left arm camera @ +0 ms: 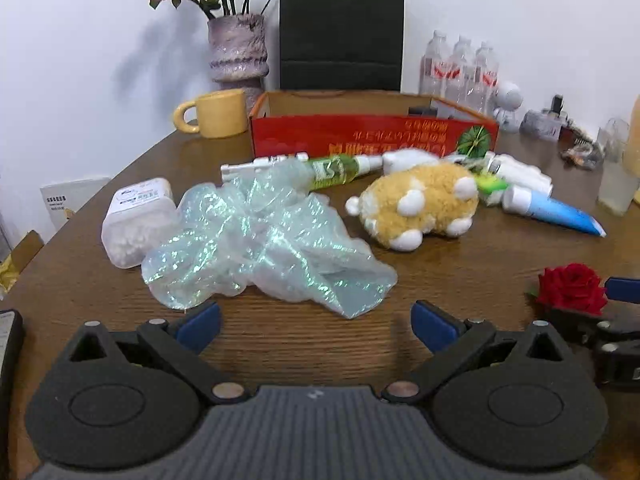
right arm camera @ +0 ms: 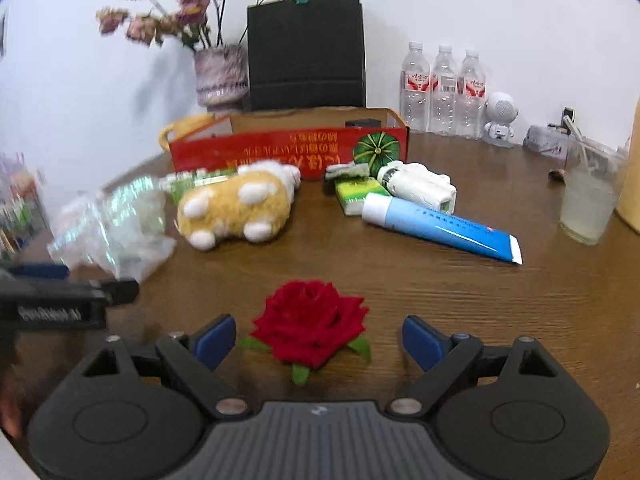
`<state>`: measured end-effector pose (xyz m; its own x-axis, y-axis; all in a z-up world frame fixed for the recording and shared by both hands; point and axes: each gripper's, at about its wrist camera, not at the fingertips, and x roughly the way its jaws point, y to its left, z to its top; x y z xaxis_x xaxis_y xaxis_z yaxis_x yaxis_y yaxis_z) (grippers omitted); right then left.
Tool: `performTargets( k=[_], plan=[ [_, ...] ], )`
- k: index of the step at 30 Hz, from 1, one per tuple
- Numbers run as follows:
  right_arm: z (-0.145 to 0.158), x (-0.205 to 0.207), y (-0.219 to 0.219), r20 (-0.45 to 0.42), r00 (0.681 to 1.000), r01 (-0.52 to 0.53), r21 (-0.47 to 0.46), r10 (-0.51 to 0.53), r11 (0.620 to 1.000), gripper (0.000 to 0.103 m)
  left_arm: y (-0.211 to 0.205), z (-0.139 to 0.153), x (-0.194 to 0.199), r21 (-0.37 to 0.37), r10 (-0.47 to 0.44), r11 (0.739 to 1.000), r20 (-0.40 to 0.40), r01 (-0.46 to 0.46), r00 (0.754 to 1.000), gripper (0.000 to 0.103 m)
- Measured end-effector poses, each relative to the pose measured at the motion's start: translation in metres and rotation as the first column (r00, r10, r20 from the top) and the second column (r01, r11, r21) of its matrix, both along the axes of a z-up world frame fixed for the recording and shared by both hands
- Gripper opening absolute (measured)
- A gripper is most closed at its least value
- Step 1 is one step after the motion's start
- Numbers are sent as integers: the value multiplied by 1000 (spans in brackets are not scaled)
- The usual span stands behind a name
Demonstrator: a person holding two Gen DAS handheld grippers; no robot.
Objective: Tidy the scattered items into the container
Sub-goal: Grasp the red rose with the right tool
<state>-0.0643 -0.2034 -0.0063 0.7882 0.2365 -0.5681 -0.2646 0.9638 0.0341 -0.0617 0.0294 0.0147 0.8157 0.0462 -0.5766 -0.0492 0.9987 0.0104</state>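
Note:
A red cardboard box (left arm camera: 360, 136) (right arm camera: 280, 152) stands open at the back of the wooden table. In front of it lie a crumpled iridescent plastic bag (left arm camera: 260, 244) (right arm camera: 116, 224), a tan plush toy (left arm camera: 420, 208) (right arm camera: 236, 208), a green spray bottle (left arm camera: 332, 168), a blue tube (left arm camera: 556, 208) (right arm camera: 436, 228), a green packet (right arm camera: 356, 194) and white bottles (right arm camera: 420, 184). A red fabric rose (right arm camera: 308, 324) (left arm camera: 570, 288) lies between the open jaws of my right gripper (right arm camera: 318, 340), untouched by the pads. My left gripper (left arm camera: 316, 324) is open just short of the bag's near edge.
A clear tub of cotton swabs (left arm camera: 136, 220) sits left of the bag. At the back stand a yellow mug (left arm camera: 212, 114), a vase (left arm camera: 238, 48), a black paper bag (left arm camera: 340, 32), three water bottles (right arm camera: 444, 88), a white robot figure (right arm camera: 500, 120) and a glass (right arm camera: 588, 204).

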Motion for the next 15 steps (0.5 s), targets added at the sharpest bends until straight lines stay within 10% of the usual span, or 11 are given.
performTargets(
  k=[15],
  plan=[
    [-7,6,-16,-1,998,56,111,-56,992,93,-4,-15,6,7,-23,1000,-63,24,998,103]
  ],
)
